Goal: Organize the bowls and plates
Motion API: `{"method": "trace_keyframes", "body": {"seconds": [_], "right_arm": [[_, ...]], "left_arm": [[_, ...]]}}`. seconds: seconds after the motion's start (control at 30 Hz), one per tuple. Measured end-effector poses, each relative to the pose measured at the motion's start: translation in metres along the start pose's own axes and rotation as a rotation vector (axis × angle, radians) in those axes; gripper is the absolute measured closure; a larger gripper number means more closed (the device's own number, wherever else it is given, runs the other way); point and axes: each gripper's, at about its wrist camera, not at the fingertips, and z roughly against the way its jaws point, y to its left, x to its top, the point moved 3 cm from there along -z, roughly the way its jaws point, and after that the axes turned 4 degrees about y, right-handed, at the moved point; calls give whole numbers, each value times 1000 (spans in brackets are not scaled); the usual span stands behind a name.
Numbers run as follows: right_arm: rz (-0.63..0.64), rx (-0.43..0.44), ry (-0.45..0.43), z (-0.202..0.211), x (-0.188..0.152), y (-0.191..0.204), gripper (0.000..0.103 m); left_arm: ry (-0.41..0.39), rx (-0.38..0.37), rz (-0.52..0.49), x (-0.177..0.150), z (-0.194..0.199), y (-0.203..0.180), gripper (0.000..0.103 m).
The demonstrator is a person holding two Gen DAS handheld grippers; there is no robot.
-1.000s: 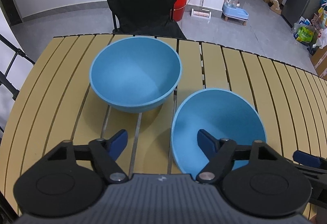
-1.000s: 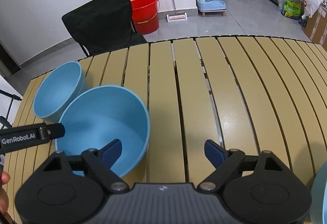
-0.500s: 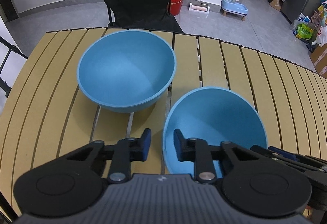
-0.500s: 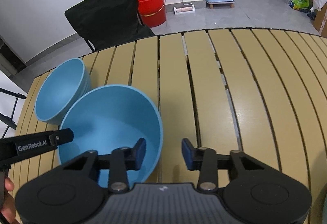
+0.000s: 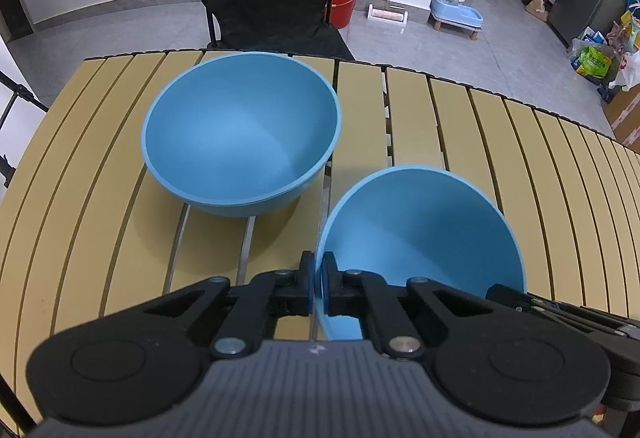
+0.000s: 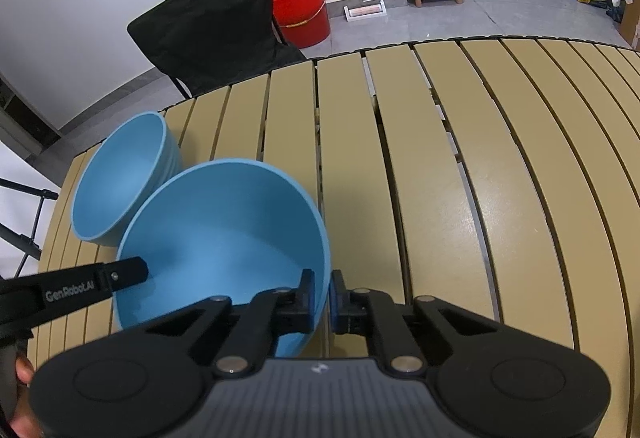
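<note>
Blue plastic meets black pincers on a slatted yellow table (image 5: 440, 118): both the left gripper (image 5: 319, 284) and the right gripper (image 6: 321, 296) have just clamped down on opposite edges of the near bowl's (image 5: 424, 230) rim, pads pressing the thin wall. It sits close beside the far bowl (image 5: 240, 130), by the table's left end. A lift with uneven hands could tip it, or the smooth rim might slip free and knock its neighbour.
</note>
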Motion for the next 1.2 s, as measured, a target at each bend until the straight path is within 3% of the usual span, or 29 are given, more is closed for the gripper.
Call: {"method": "trace_keyframes", "body": {"seconds": [0.67,1.2], "right_arm": [[1,15,-66,49,-11,-3,96],[-44,27,-156,124,-34,-37,96]], "left_arm": [[-73,8,-21,-8,49,-13,98],[-147,-11,-78,-35,110,-61,98]]}}
